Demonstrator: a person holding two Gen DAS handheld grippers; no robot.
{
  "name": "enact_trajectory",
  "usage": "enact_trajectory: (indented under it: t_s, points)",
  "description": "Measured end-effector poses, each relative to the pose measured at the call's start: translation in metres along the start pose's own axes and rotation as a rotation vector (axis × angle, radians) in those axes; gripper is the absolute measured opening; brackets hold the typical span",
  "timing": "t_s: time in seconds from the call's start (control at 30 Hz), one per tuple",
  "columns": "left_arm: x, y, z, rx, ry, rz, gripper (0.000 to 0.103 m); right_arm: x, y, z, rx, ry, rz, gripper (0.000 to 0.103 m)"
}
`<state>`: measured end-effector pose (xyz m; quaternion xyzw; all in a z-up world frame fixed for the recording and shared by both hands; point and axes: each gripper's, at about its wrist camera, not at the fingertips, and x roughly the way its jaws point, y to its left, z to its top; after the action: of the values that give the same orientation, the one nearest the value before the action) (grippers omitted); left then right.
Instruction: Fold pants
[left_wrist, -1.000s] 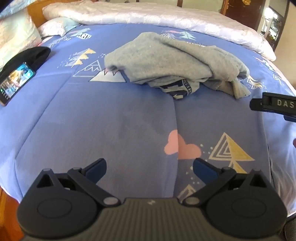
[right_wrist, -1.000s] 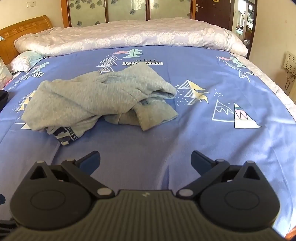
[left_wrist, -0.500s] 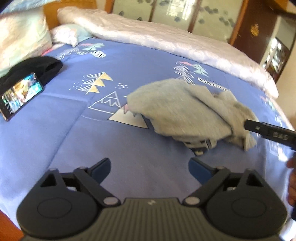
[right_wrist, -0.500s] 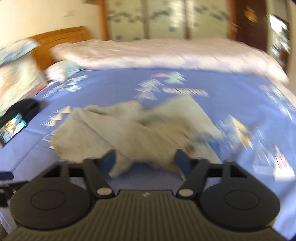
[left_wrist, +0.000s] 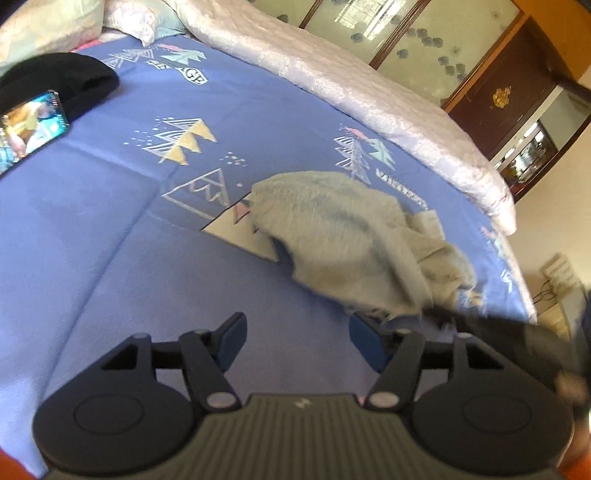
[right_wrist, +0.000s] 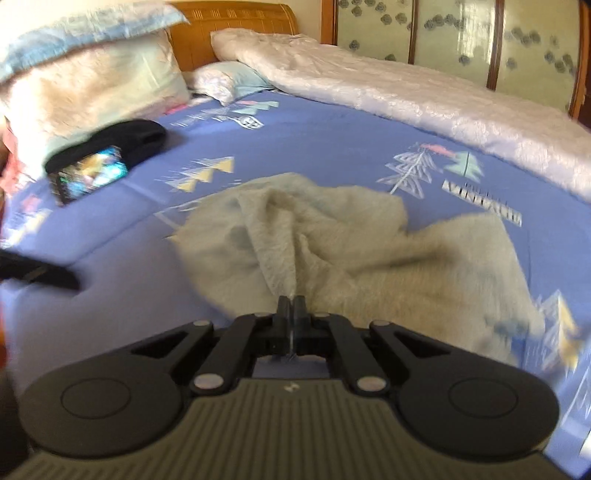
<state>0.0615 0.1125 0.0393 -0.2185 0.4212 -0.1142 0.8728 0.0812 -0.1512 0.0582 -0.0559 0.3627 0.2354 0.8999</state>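
Observation:
Grey pants (left_wrist: 343, 240) lie crumpled on the blue patterned bed cover (left_wrist: 147, 277). In the right wrist view the pants (right_wrist: 369, 251) fill the middle, and their folds run together at my right gripper (right_wrist: 291, 301), which is shut on a pinch of the cloth. My left gripper (left_wrist: 299, 334) hovers over bare cover at the pants' near edge. Its jaws are closing with nothing between them; the frayed hem lies just past the right fingertip (left_wrist: 364, 336). The right gripper shows as a dark blur (left_wrist: 517, 332) at the pants' right end.
A phone (left_wrist: 29, 133) with a lit screen rests against a black garment (left_wrist: 62, 85) at the left. Pillows (right_wrist: 92, 81) and a wooden headboard (right_wrist: 236, 29) stand behind. A pale quilt (left_wrist: 369, 96) is bunched along the far side. The bed's edge drops off at the right.
Both grippers have moved in towards the pants and rolled. The right gripper went from wide open to shut on the cloth. The left gripper's jaws have narrowed.

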Motion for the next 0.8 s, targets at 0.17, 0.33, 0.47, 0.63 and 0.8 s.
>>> enact_trajectory:
  t_s: [0.17,0.33,0.47,0.63,0.8]
  points:
    - [0.032,-0.024,0.006,-0.023,0.076,-0.12,0.085,-0.054,0.022,-0.033,0.068,-0.01,0.094,0.003]
    - [0.071,-0.054,-0.013,0.053,0.161,-0.11,0.003,-0.077,0.041,-0.052,0.19,-0.009,0.278,0.002]
    - [0.067,-0.045,-0.029,0.045,0.145,-0.071,0.002,-0.081,0.04,-0.045,0.159,-0.061,0.163,0.003]
    - [0.034,-0.03,-0.029,0.071,0.111,-0.068,0.006,-0.053,-0.04,-0.016,0.412,-0.188,-0.036,0.065]
    - [0.019,-0.006,-0.007,0.013,0.054,0.003,0.027,0.024,-0.077,0.012,0.221,-0.123,-0.287,0.083]
